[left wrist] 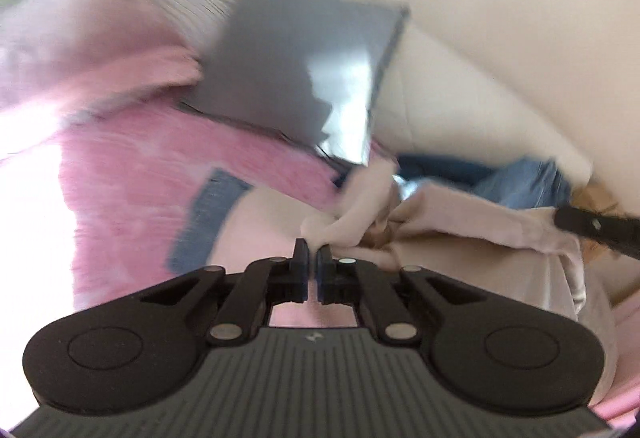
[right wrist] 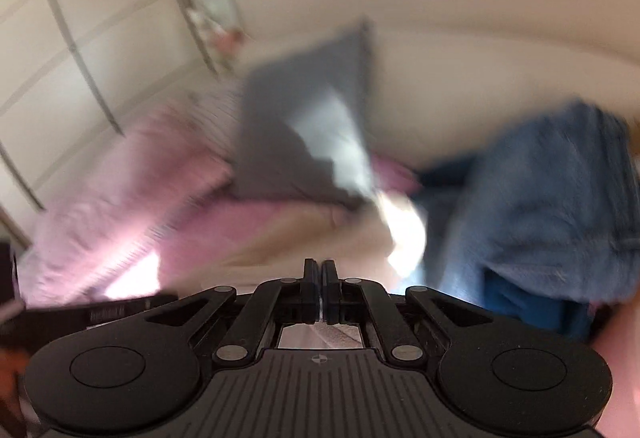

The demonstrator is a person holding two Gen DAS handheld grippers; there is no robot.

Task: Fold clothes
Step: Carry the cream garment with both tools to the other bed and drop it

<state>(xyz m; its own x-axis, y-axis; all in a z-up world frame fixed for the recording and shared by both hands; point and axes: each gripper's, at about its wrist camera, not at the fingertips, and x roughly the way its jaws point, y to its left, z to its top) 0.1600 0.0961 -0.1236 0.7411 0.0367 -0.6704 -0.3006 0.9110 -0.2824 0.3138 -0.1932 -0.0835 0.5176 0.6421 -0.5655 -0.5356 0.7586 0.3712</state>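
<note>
Presently: both tongs nearly closed over a bed strewn with clothes; both views blurred.

Left tongs show a thin gap between the pads, with nothing visibly between them; a bunched pale pink-beige cloth garment lies just beyond the tips, and contact cannot be told. Right tongs have their pads all but touching, nothing seen gripped; the same pale garment lies spread beyond the tips. A crumpled blue denim garment sits to the right of the pale one, near the cream padded headboard. A grey rectangular cushion leans tilted on the pink bed cover, beside a pink pillow. A small blue patch of fabric lies on the cover, left of the pale garment.
</note>
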